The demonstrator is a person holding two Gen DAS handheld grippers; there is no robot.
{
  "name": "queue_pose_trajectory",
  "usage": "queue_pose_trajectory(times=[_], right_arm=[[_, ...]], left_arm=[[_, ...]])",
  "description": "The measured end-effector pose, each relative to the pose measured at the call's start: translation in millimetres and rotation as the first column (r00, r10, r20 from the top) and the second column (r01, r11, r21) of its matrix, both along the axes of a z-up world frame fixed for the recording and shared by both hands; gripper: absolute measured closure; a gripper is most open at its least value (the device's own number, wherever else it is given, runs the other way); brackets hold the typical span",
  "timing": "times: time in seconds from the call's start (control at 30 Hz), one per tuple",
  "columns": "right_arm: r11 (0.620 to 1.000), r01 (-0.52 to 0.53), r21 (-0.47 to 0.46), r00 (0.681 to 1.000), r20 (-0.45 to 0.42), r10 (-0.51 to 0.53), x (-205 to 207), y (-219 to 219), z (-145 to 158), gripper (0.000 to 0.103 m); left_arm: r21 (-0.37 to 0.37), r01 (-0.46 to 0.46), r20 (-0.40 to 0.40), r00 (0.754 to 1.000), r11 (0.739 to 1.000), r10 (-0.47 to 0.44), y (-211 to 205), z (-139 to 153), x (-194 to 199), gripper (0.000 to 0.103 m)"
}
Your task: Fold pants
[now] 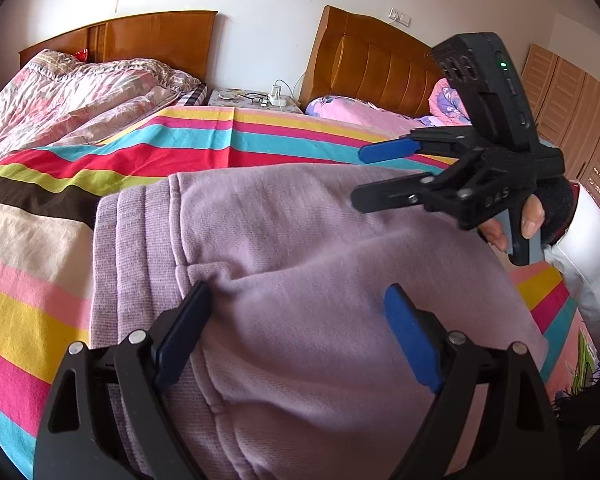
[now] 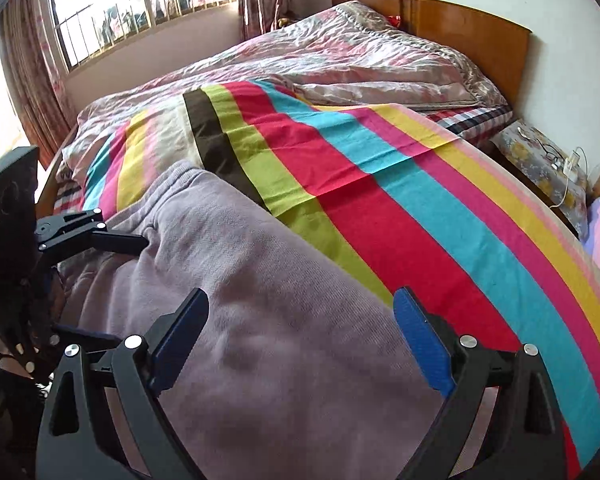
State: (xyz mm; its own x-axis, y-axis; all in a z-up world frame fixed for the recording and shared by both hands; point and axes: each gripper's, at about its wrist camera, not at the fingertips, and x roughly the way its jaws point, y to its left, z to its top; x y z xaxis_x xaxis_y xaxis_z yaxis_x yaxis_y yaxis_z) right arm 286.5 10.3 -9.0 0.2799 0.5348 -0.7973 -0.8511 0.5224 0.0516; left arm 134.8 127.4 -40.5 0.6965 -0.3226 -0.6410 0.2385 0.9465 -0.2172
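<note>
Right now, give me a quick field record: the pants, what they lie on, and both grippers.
pants: lilac sweatpants, lying on the bed, elastic waistband towards the left in the left wrist view
surface: striped sheet
left gripper: open, low over the pants near the waistband, nothing clamped
right gripper: open, held over the pants' edge beside the sheet, nothing between the pads
right hand: bare fingers on the handle
beyond: floral quilt, wooden headboard
</note>
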Motion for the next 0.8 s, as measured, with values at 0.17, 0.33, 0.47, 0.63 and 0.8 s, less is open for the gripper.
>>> queue_pose_trajectory(times=[0.17, 0.33, 0.47, 0.63, 0.8], right_arm=[[0.966, 0.256, -0.035, 0.966, -0.013, -0.256, 63, 16, -3, 0.012], [0.953, 0.296, 0.071, 0.955, -0.039, -0.294, 37, -3, 24, 0.012], [0.968, 0.243, 0.057, 0.97, 0.009, -0.244, -27, -22, 23, 0.012], [0.928, 0.37, -0.038, 0.929, 0.012, -0.37, -70, -74, -11, 0.012], [0.837, 0.539, 0.093, 0.841, -0.005, -0.541, -104, -139, 6, 0.01]], left_arm=[[0.026, -0.002, -0.001, 1.0, 1.0, 0.002, -3, 0, -1, 0.015], [0.079, -0.005, -0.001, 1.0, 0.997, 0.005, -10, -1, -2, 0.015], [0.075, -0.005, -0.001, 1.0, 0.997, 0.005, -9, -1, -3, 0.015], [0.115, -0.005, -0.004, 1.0, 0.993, 0.006, -13, -1, -2, 0.015], [0.131, -0.004, 0.0, 1.0, 0.991, 0.004, -15, -2, -2, 0.015]])
